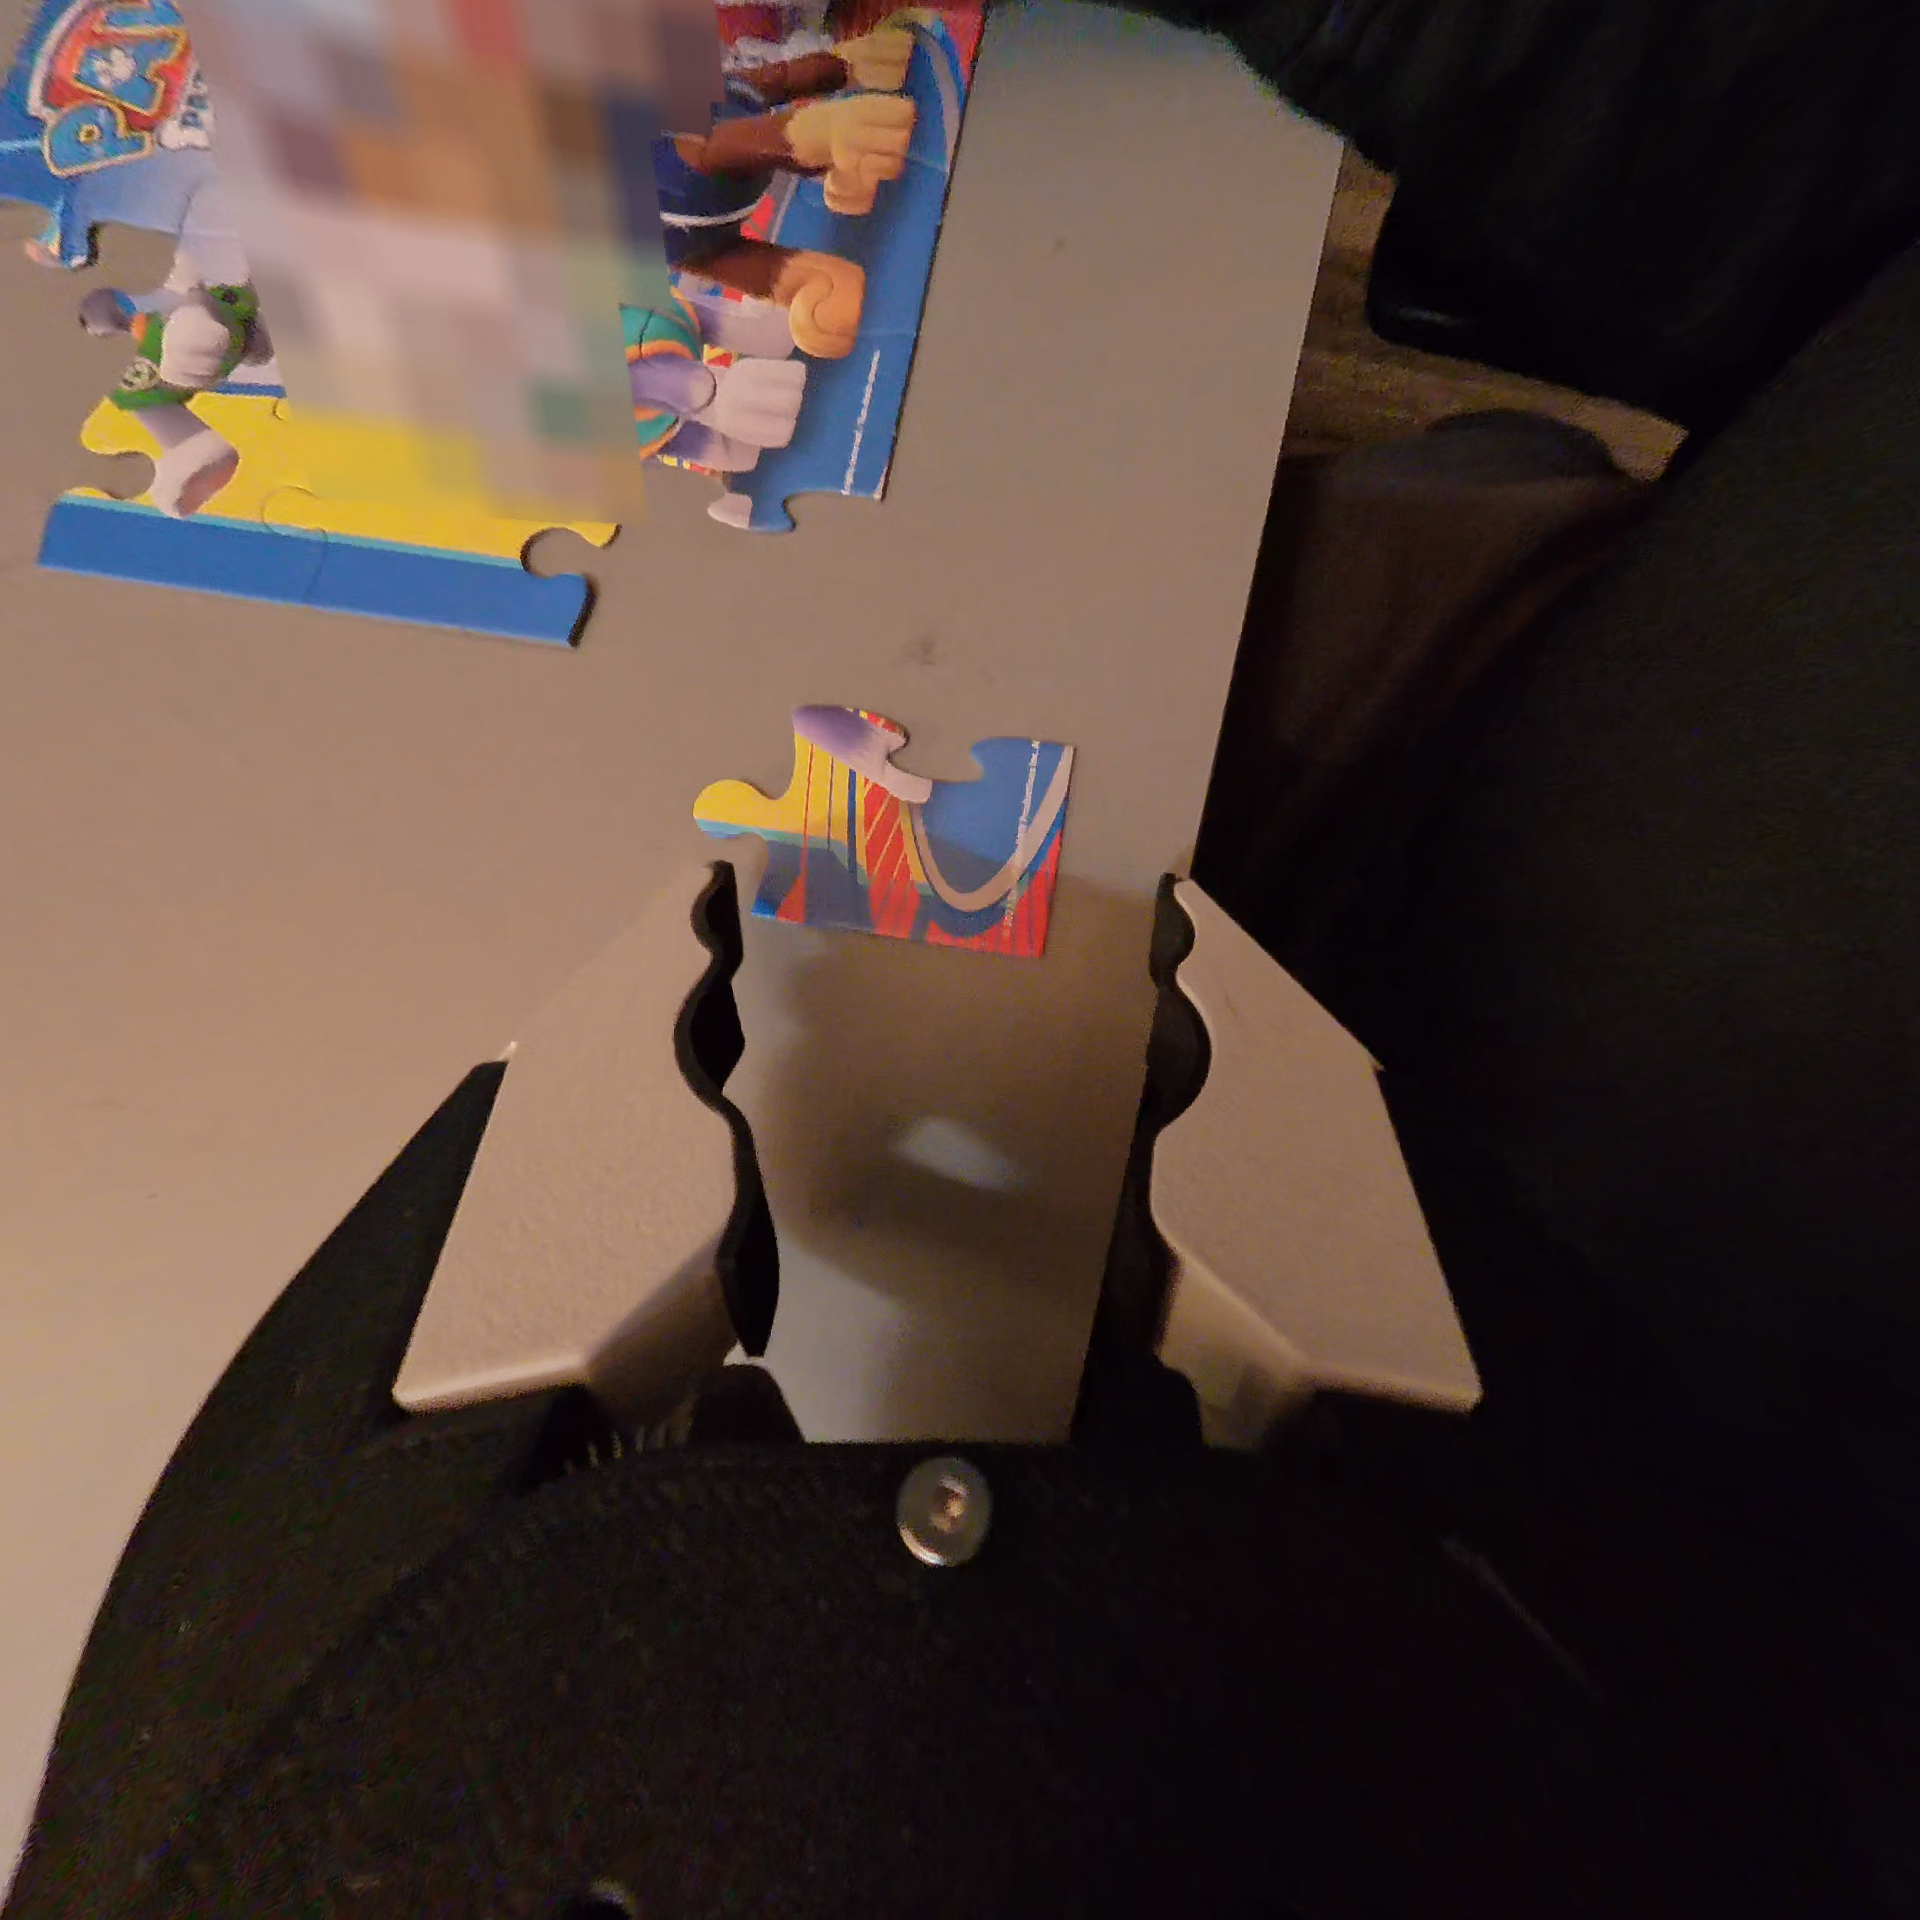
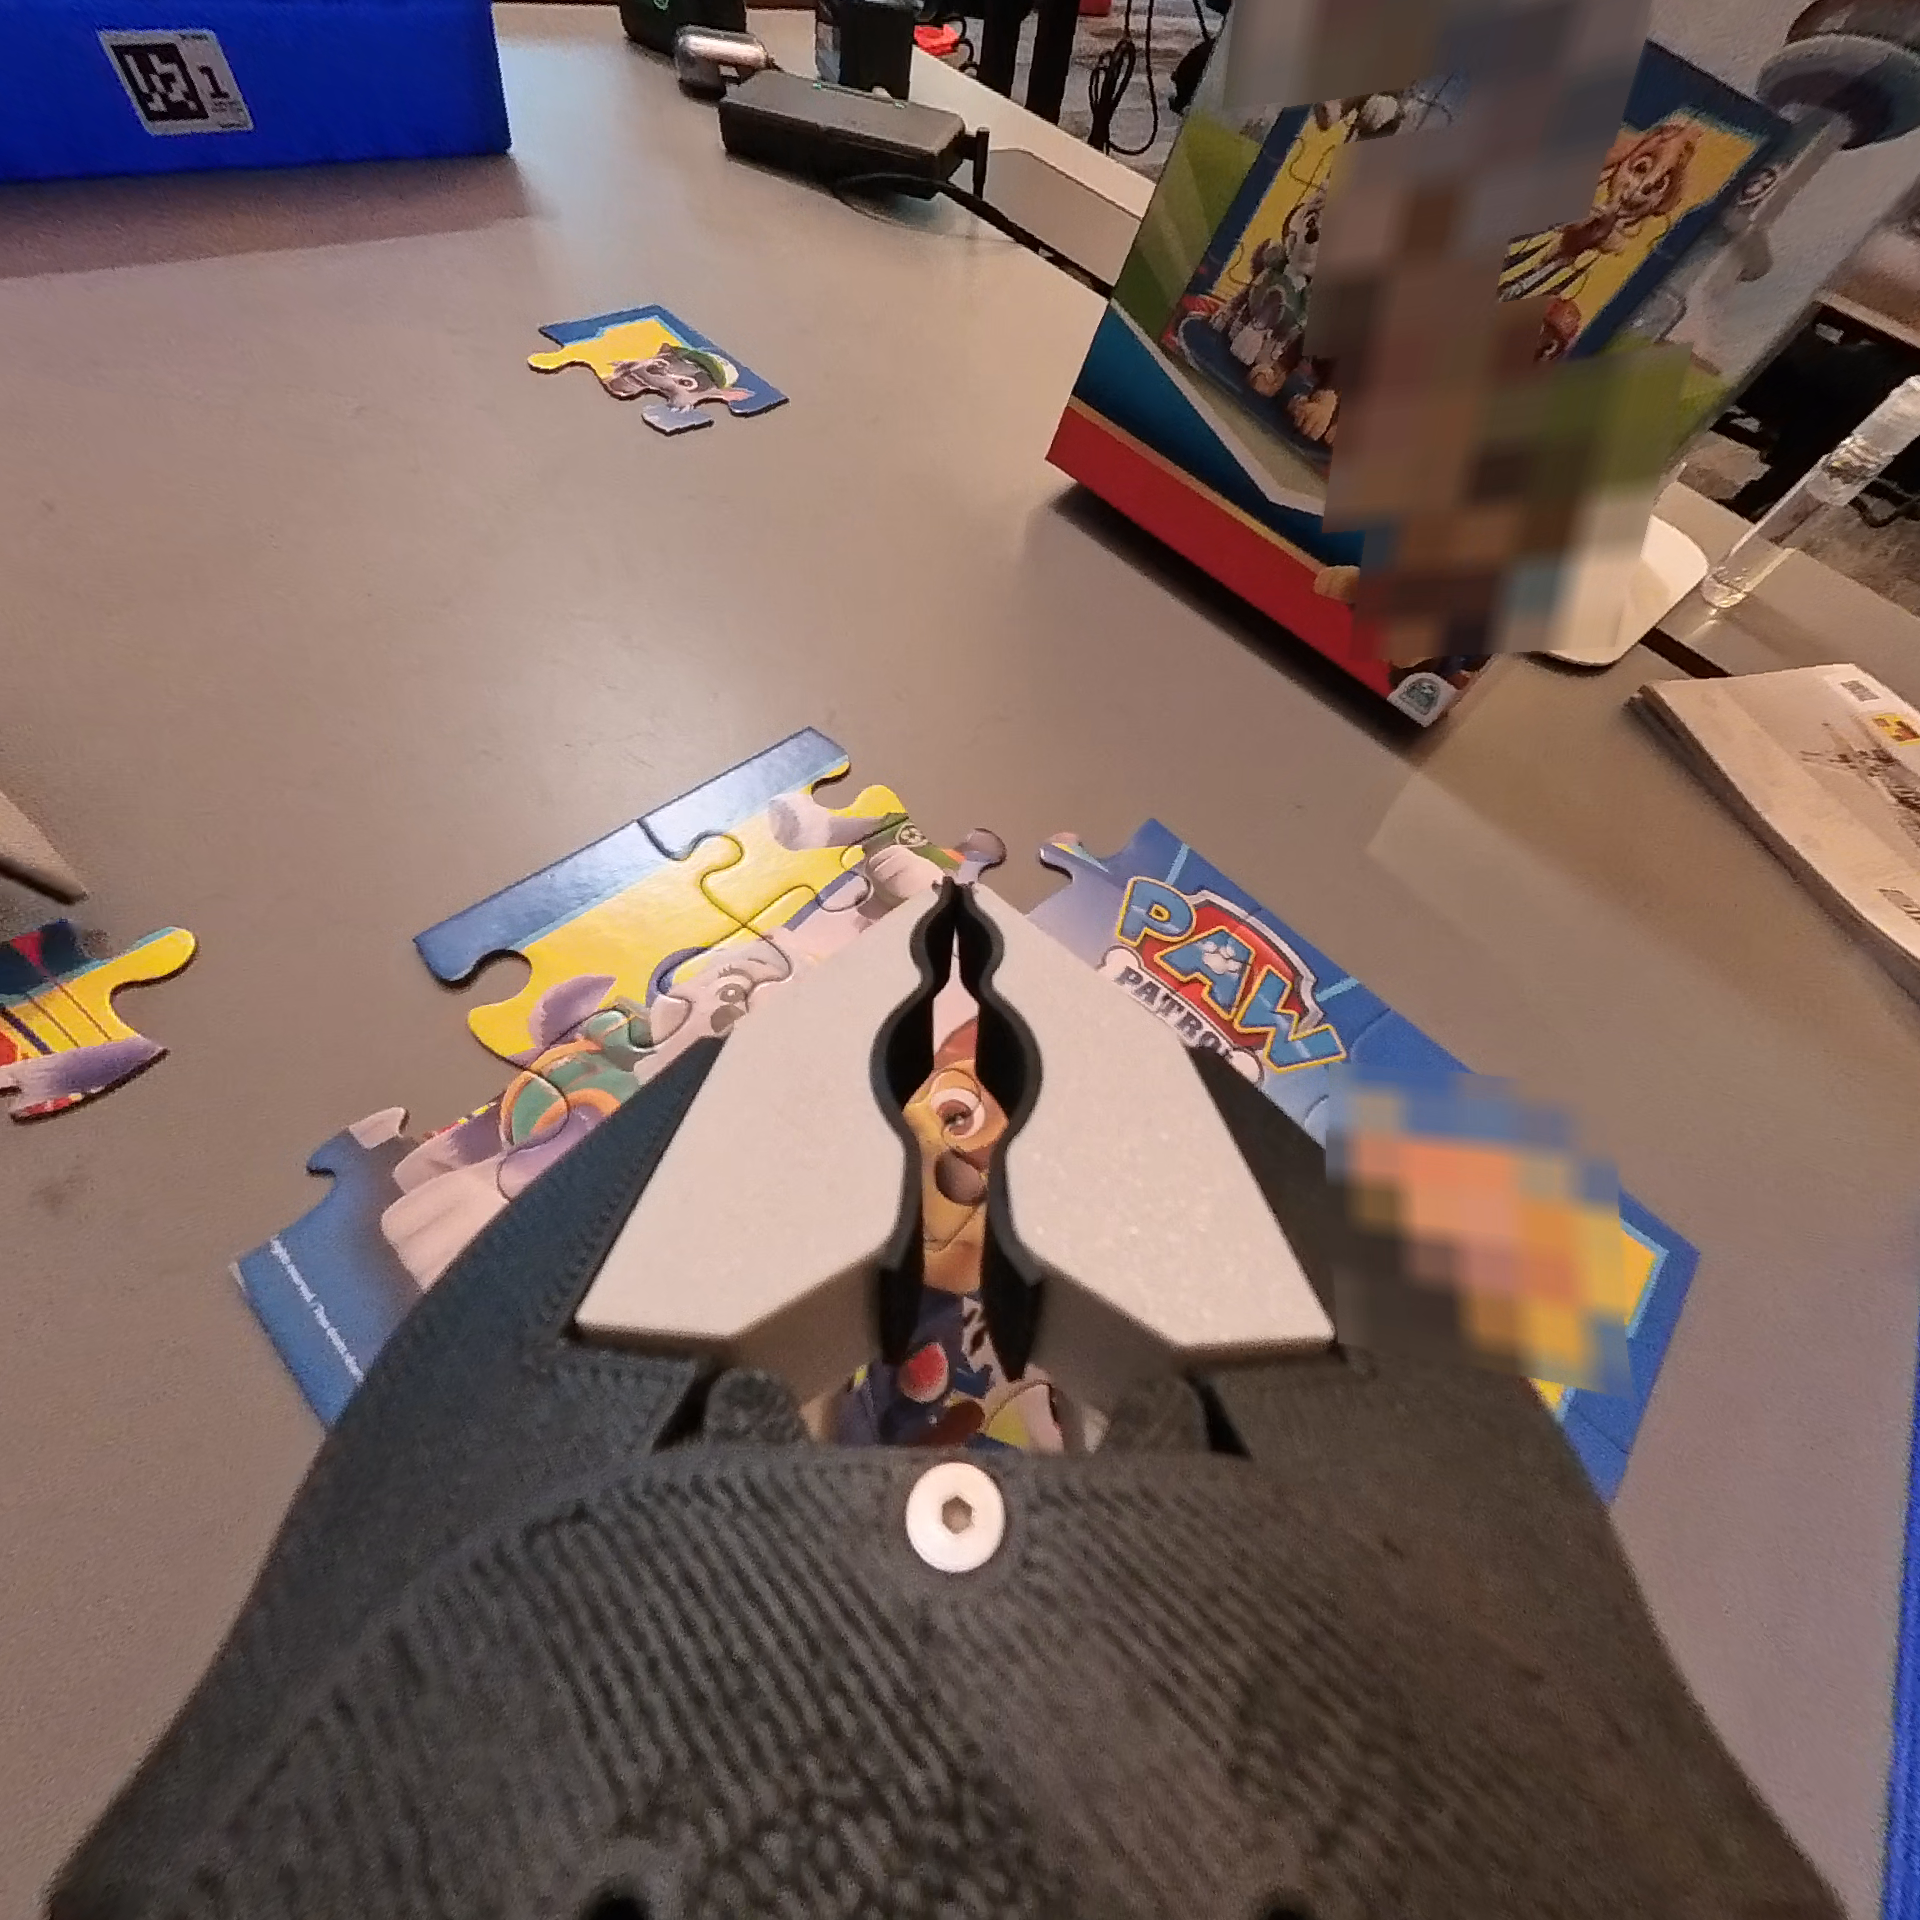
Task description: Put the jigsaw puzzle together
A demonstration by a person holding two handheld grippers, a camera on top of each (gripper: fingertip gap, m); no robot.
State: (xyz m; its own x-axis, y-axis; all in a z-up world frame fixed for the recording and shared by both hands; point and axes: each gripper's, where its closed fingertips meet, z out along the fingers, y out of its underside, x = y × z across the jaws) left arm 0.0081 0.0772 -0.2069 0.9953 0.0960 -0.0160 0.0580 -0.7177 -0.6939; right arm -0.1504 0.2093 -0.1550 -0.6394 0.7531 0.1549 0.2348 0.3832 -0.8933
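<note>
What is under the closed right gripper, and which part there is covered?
Under the right gripper lies the partly assembled puzzle on the grey table. A cartoon dog picture shows through the finger gap; the gripper body covers the puzzle's middle pieces.

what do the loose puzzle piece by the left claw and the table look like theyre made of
Loose puzzle piece: likely printed cardboard with a slight sheen; it lies thin and flat with die-cut tabs. Table: smooth matte grey top, probably laminate, with faint scuffs; the core is not visible.
</note>
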